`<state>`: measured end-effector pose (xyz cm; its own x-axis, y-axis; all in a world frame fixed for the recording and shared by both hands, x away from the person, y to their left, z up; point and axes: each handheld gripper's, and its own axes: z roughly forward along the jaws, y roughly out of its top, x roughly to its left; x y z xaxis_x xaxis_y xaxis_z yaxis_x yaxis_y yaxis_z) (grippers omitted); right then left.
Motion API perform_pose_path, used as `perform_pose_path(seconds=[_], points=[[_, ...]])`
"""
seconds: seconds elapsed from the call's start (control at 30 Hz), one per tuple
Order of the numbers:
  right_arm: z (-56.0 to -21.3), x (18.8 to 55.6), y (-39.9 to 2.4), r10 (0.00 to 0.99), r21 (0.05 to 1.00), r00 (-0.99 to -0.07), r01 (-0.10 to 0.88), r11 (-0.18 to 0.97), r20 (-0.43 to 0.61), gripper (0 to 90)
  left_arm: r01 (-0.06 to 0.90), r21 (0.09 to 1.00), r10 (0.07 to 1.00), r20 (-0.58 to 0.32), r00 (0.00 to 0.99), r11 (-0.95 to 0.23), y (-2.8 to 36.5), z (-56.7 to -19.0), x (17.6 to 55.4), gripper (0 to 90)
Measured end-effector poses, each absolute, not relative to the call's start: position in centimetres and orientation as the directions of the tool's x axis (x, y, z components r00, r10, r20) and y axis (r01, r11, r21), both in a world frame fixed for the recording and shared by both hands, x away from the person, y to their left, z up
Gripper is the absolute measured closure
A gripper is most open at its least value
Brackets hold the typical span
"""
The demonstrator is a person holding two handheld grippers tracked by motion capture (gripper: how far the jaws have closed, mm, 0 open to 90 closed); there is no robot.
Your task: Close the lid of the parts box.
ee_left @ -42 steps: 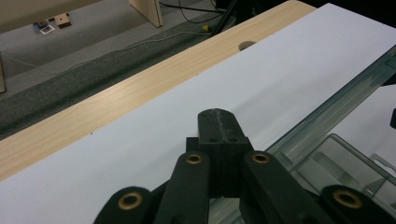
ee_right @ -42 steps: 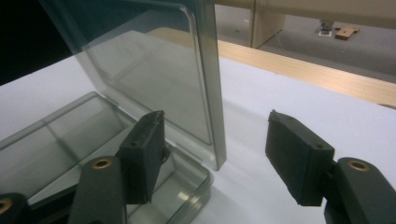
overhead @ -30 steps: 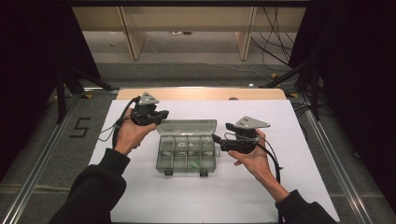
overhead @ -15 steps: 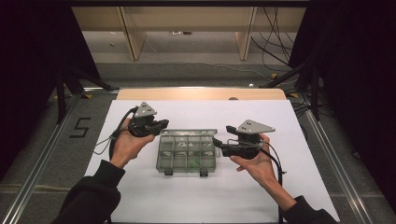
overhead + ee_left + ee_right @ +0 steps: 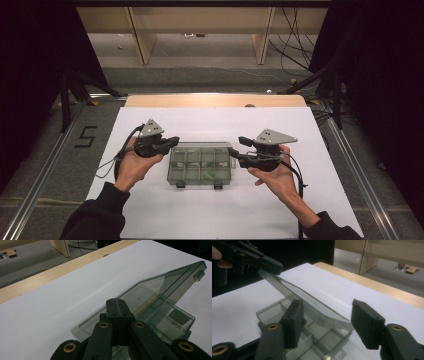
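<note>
Box (image 5: 201, 166): a clear, smoke-tinted plastic organiser with inner dividers is seen near the middle of the white sheet (image 5: 220, 210) that covers the table, between the two grippers. Two latch tabs are seen on its near edge in the high view. A small green item is noted in one near compartment; it cannot be identified.

Lid (image 5: 160, 292): it is raised at a slant above the tray, hinged along the far side. In the left gripper view it is seen tilted, with its far corner high and a latch tab at that corner. In the right gripper view (image 5: 294, 293) it is seen sloping down from the upper left to the tray's right end.

Left gripper (image 5: 167, 143): it is held at the box's left end. Its jaws are closed tight on the lid's left edge, as is seen in the left gripper view (image 5: 117, 306) and again, farther off, in the right gripper view (image 5: 270, 266). The lid is borne up by this grip.

Right gripper (image 5: 239, 149): it is held at the box's right end. Its jaws (image 5: 329, 322) have just been closing, yet a gap is still left between them. The box's right end is framed between the pads (image 5: 293, 318); contact with the plastic is not shown, and nothing is pressed.

Wooden table edge (image 5: 215, 101): it is seen bare beyond the sheet.
</note>
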<state>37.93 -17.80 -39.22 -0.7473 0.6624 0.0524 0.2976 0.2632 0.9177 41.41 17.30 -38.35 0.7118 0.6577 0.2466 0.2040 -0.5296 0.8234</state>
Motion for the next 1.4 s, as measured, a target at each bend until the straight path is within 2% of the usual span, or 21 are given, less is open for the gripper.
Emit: perform_pose_path(seconds=[0.3,0.57,0.7,1.07,1.1,1.4], points=[[-39.5,37.9,-17.8,0.63,0.92,-0.776,0.26,0.294,0.018,73.5,0.201,0.824,0.646,0.24,0.725,-0.53,17.5,-39.1,40.6,90.0],[-40.5,38.2,-17.6,0.61,0.91,-0.792,0.243,0.336,-0.014,85.6,0.195,0.827,0.639,0.235,0.732,-0.527,18.0,-39.9,39.8,90.0],[-40.7,38.1,-17.6,0.605,0.899,-0.796,0.261,0.351,-0.005,88.6,0.197,0.826,0.643,0.238,0.728,-0.528,18.5,-40.1,39.4,90.0],[-42.1,37.9,-16.8,0.577,0.876,-0.817,0.271,0.398,-0.01,89.5,0.184,0.816,0.619,0.247,0.746,-0.548,19.1,-41.3,38.7,90.0],[-42.2,37.8,-16.8,0.574,0.872,-0.819,0.274,0.406,-0.01,89.5,0.42,0.85,0.735,-0.06,0.675,-0.317,17.6,-42.2,36.8,90.0],[-43.1,37.8,-16.5,0.566,0.865,-0.824,0.265,0.425,-0.025,89.4,0.421,0.849,0.73,-0.062,0.681,-0.32,18.0,-42.8,36.2,90.0]])
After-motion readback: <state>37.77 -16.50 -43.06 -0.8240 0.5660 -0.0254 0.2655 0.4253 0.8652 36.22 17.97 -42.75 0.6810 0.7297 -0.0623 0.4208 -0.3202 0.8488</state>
